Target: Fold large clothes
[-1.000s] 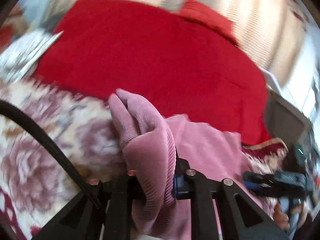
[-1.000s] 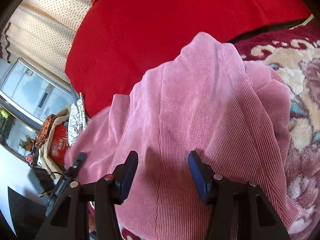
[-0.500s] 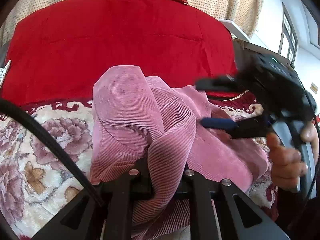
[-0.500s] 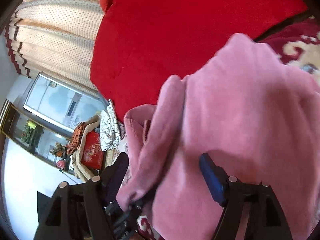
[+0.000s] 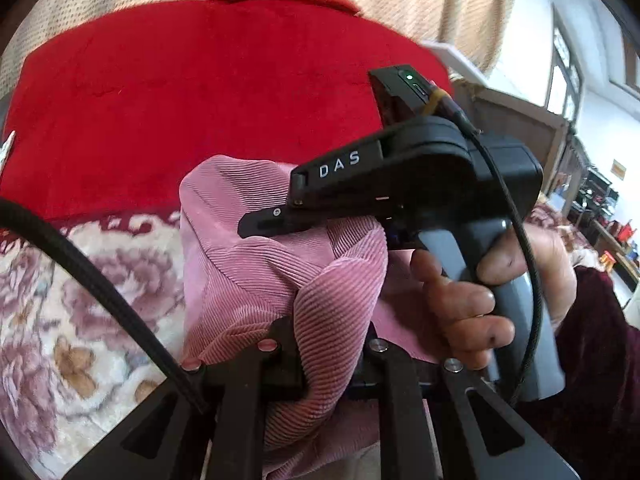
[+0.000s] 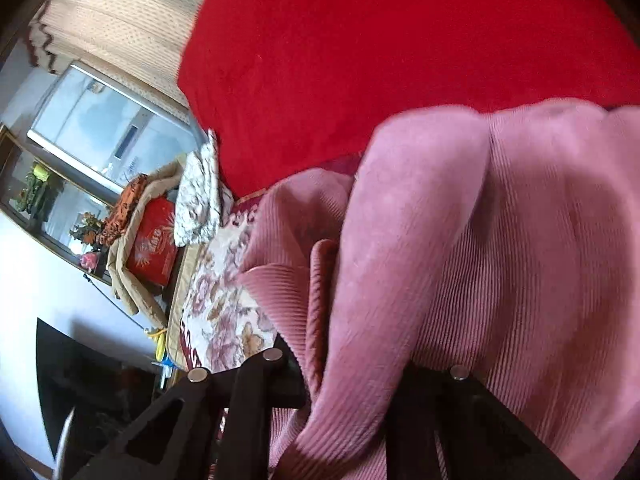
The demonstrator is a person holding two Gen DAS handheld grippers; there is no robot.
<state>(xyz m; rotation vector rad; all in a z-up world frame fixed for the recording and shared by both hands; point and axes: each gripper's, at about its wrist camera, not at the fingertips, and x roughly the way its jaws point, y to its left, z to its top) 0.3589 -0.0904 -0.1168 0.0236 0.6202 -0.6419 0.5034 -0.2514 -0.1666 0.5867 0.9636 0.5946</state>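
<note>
Pink ribbed corduroy garment (image 5: 256, 264), bunched in soft folds over floral plush blanket (image 5: 60, 300). Pinched at 6 o'clock by left gripper (image 5: 328, 364); clenched too by right gripper (image 6: 352, 380), just closed, fabric rising toward 12.

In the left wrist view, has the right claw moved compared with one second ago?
Yes. The right claw has come in from the lower right edge toward the middle, in front of the red blanket, closing on the pink garment.

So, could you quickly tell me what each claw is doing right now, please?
Left claw: shut on the pink corduroy garment.
Right claw: just closed, shut on a fold of the same garment.
</note>
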